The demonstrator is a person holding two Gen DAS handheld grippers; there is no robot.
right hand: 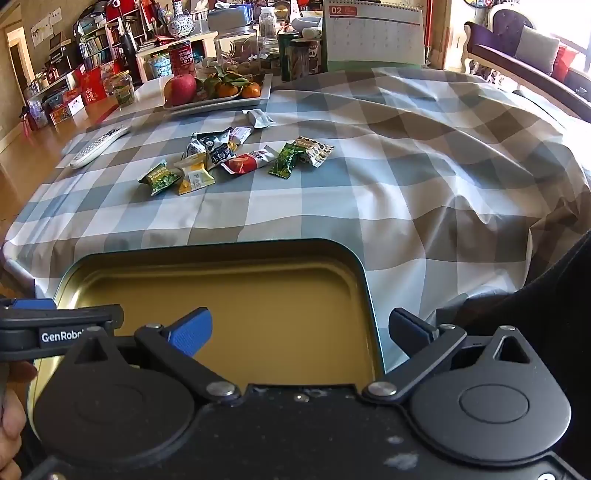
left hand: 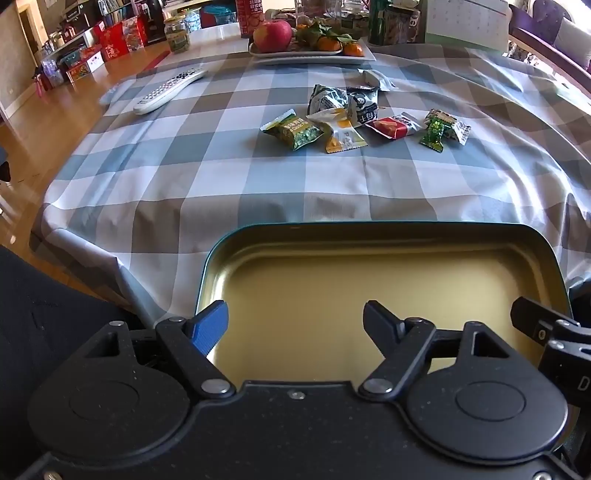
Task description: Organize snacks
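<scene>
Nearest the cameras, both tools are seen spread wide with nothing gripped: the left tool (left hand: 295, 321) hangs over the gold inside of an open tin (left hand: 369, 236), and the right tool (right hand: 314, 328) is held at the tin's (right hand: 221, 254) right-hand corner, one finger over the gold floor and the other outside the rim, above the cloth. Nothing is seen inside the tin, which rests at the near edge of a desk covered by a grey, blue and white checked cloth (left hand: 177, 177).

Farther back, near the middle of the desk, the wrapped snacks (left hand: 354, 118) are gathered in a loose cluster well apart from the tin; among them are a green packet (left hand: 295, 129), a yellow and white one (left hand: 343, 134), a red one (left hand: 393, 125) and two dark ones (left hand: 345, 99). A white remote control (left hand: 168, 90) lies to their left. Beyond them a white plate (left hand: 310, 57) carries an apple (left hand: 272, 35) and tangerines (left hand: 340, 46).
</scene>
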